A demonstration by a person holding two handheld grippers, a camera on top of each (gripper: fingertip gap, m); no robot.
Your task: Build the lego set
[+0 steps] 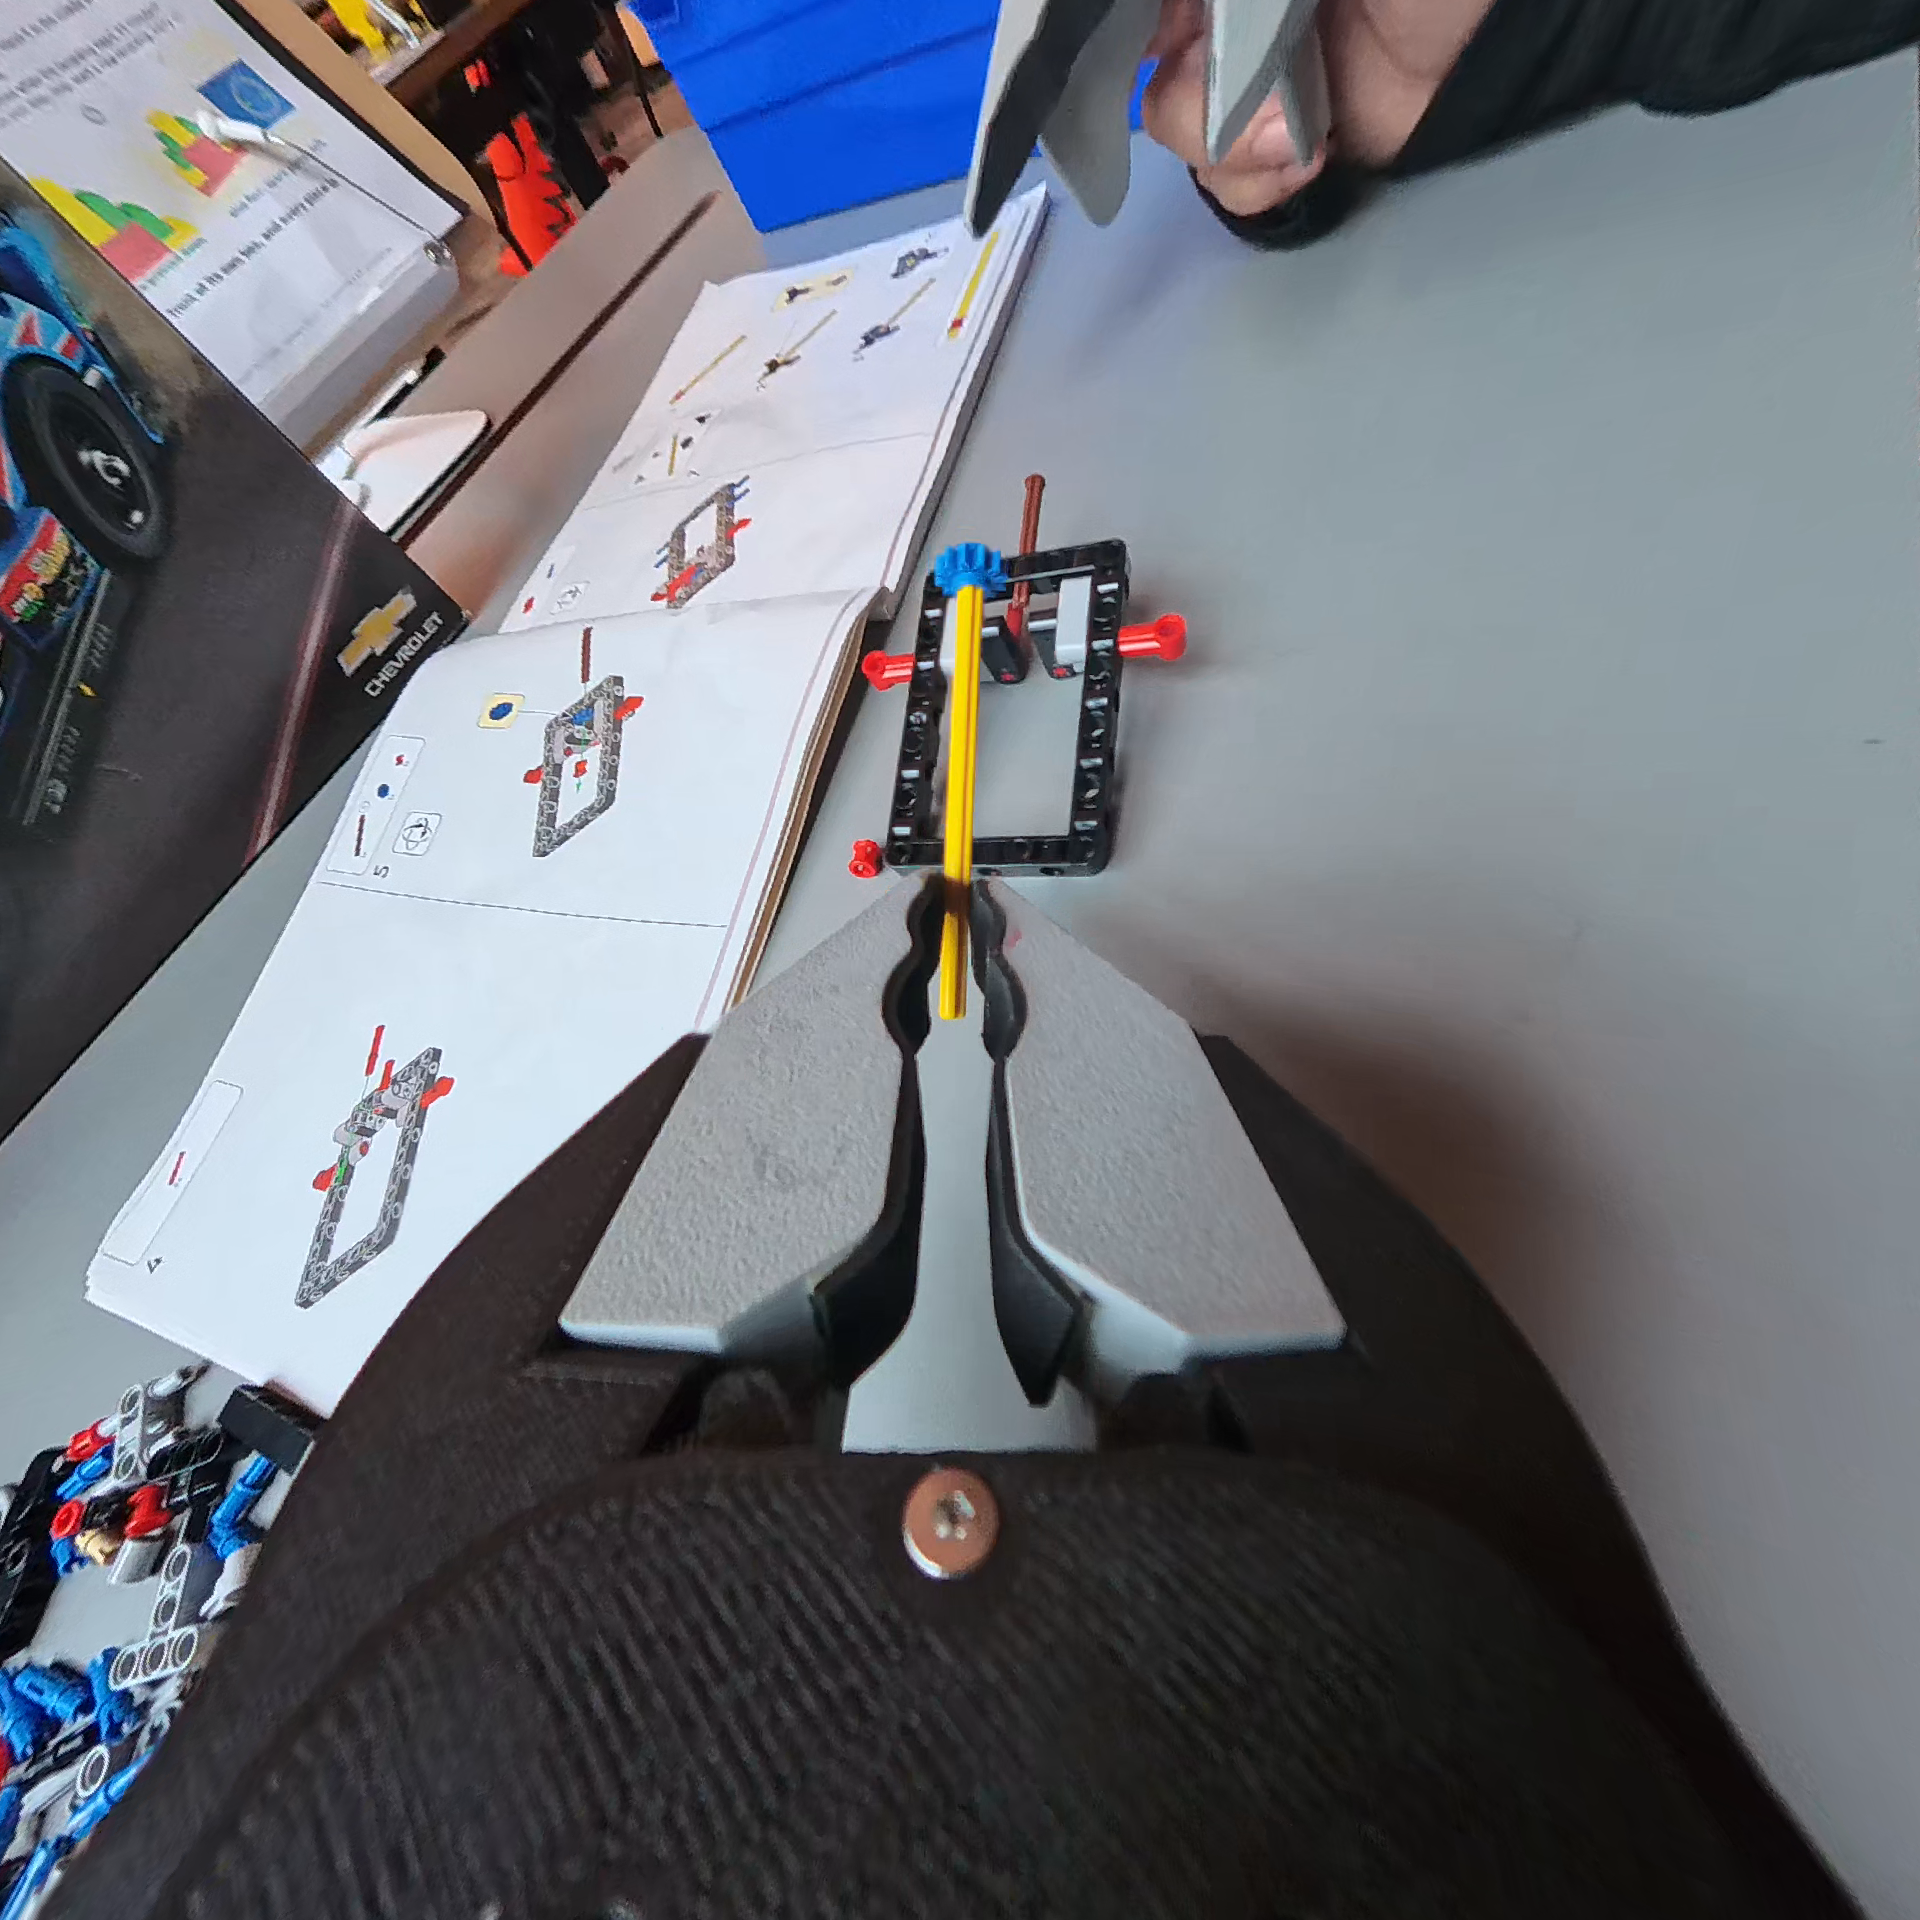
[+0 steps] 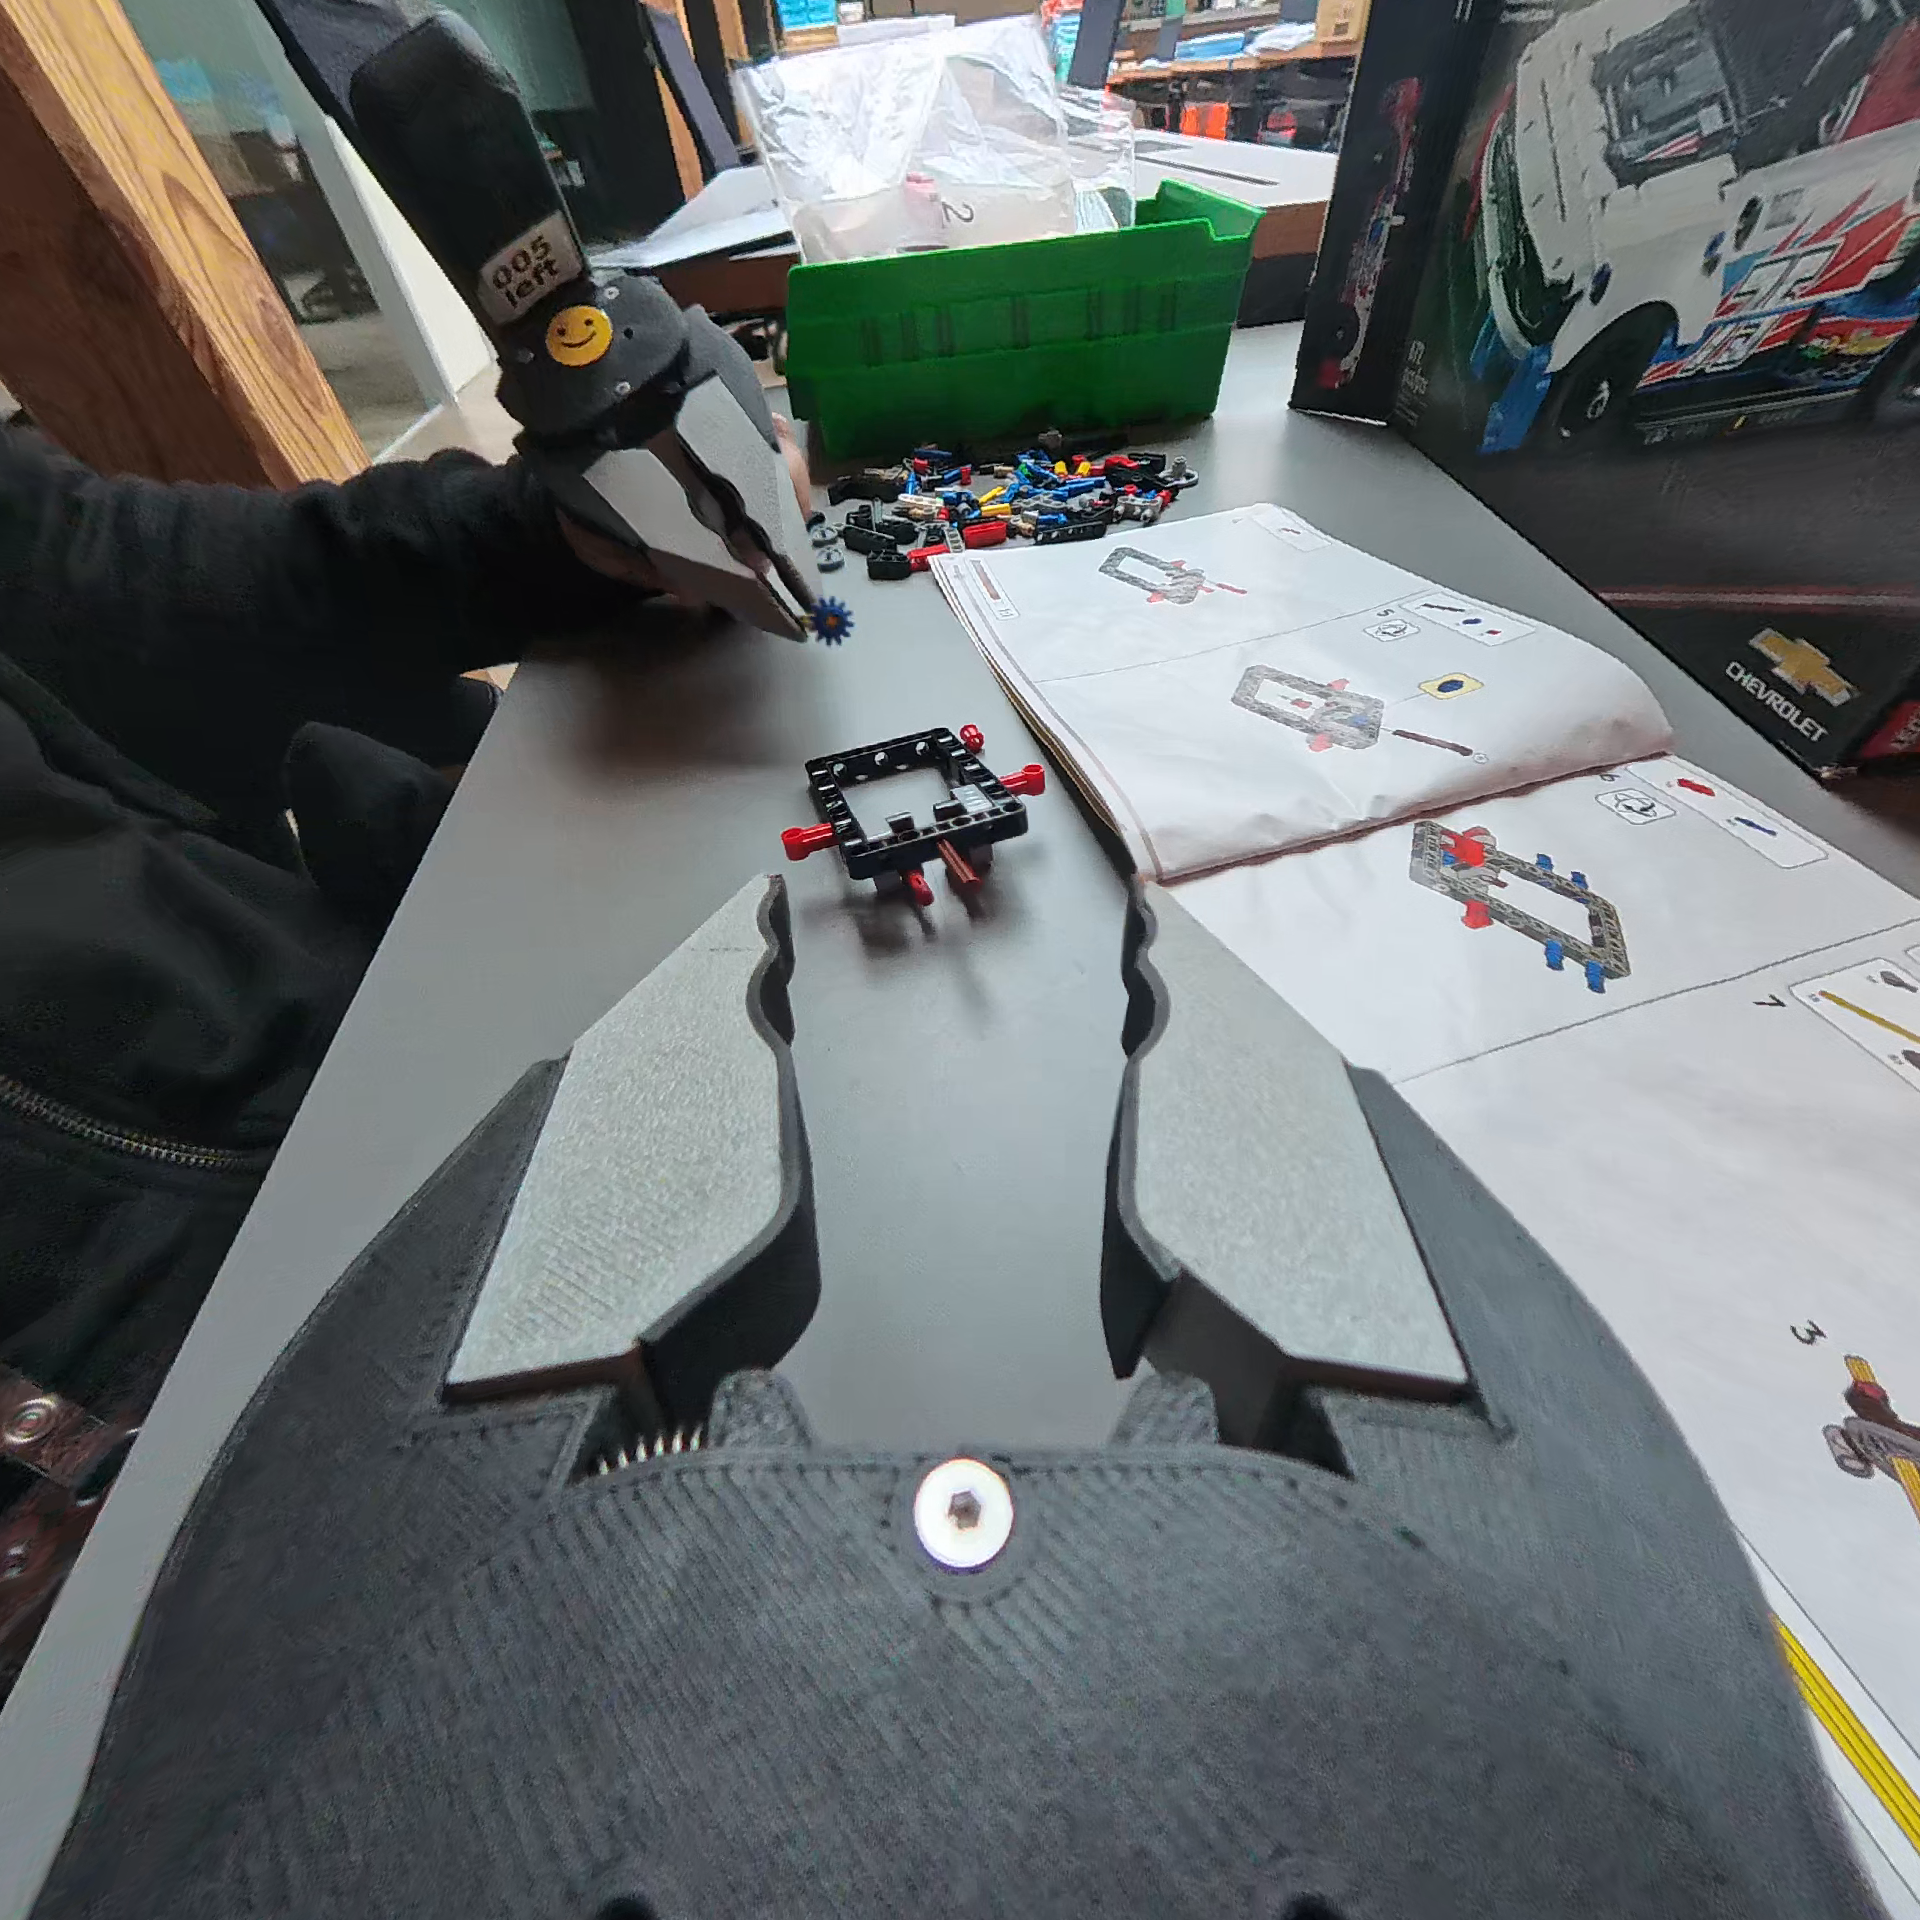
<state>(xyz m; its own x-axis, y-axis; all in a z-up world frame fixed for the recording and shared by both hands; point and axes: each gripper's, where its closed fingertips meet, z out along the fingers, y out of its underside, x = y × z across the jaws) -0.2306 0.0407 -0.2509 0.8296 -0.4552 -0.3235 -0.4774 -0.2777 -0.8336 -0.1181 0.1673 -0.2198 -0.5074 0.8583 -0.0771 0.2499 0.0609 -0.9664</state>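
Item one: a yellow rod (image 1: pixel 958 769) with a blue gear (image 1: pixel 964 569) on its far end. I had it pinched between the jaws of my left gripper (image 1: pixel 956 914), which were nearly together on the rod's near end. In the right wrist view the gear (image 2: pixel 831 620) stood clear of the worktop (image 2: pixel 644 790), off to the side of the frame and apart from it.

Item two: a black rectangular frame (image 2: pixel 914 805), flat on the worktop between the two grippers. Red pins (image 2: pixel 805 834) stuck out of its long sides, and one more sat at a corner. A dark brown rod (image 1: pixel 1031 540) ran through the cross pieces at one end, where a grey block (image 1: pixel 1072 623) was also fitted.

Item three: my right gripper (image 2: pixel 956 935), jaws wide apart with nothing in them, pointed at the frame and short of it.

Item four: an instruction booklet (image 2: pixel 1351 707), open and flat just beside the frame.

Item five: a heap of loose parts (image 2: pixel 1018 499), black, blue, red and grey, past the booklet's far end.

Item six: a green bin (image 2: pixel 1018 322) behind the heap, with clear plastic bags (image 2: pixel 914 135) in it.

Item seven: the set's box (image 2: pixel 1662 343), dark with a car pictured on it, standing at the booklet's outer side.

Item eight: a blue bin (image 1: pixel 831 94), beyond the booklet in the left wrist view.
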